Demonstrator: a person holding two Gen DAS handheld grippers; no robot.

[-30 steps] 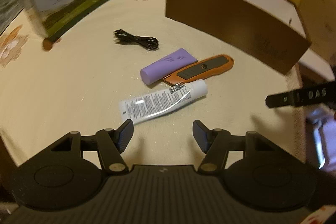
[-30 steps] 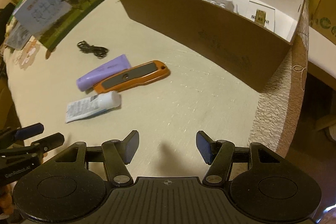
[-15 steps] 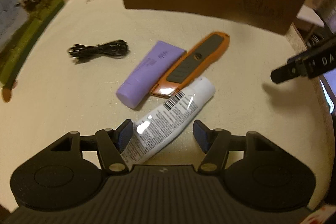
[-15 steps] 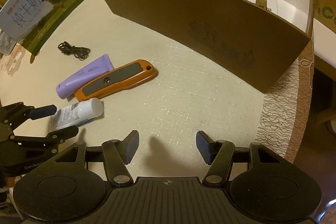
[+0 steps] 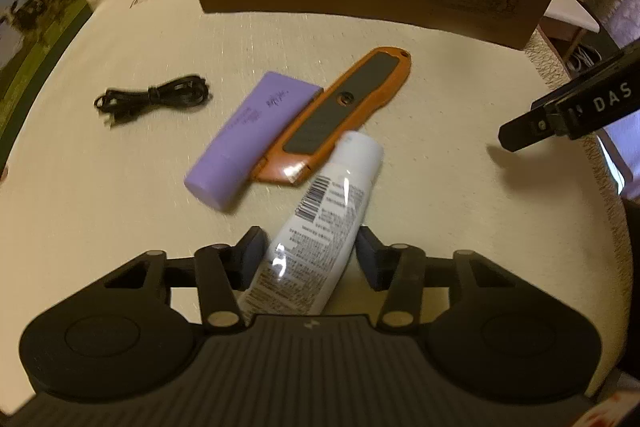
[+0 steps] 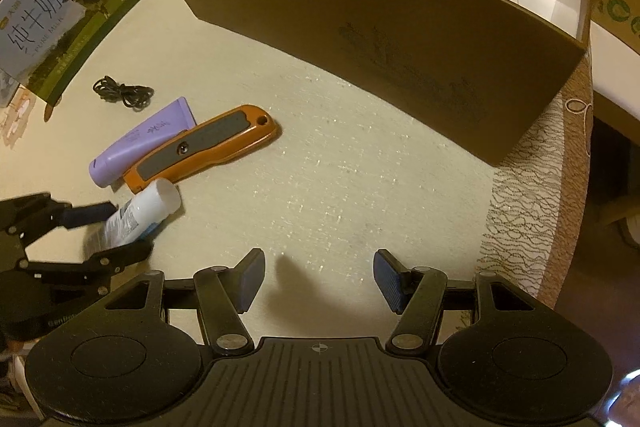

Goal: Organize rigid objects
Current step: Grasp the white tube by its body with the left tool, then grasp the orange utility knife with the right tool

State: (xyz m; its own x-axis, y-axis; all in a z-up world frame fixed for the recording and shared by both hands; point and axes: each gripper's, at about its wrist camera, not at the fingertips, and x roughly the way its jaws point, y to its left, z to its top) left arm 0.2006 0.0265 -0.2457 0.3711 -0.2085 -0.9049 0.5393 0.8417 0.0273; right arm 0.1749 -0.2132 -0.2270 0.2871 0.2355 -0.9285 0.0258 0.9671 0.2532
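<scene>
A white tube (image 5: pixel 324 215) with printed text lies on the cream tablecloth, its flat end between the fingers of my left gripper (image 5: pixel 310 251), which is open around it with a gap on the right side. It also shows in the right wrist view (image 6: pixel 138 213). Touching its cap end is an orange utility knife (image 5: pixel 340 115), and a purple tube (image 5: pixel 252 139) lies against the knife. My right gripper (image 6: pixel 318 281) is open and empty, hovering over bare cloth to the right of these.
A brown open box (image 6: pixel 392 27) with white inside stands behind the objects, holding a few small items. A coiled black cable (image 5: pixel 152 99) lies left of the purple tube. A milk carton (image 6: pixel 60 15) stands far left. The table edge (image 6: pixel 560 187) runs at the right.
My left gripper has moved forward and down, so the white tube's flat end now lies between its fingers. The right gripper has drifted slightly closer to the box.
</scene>
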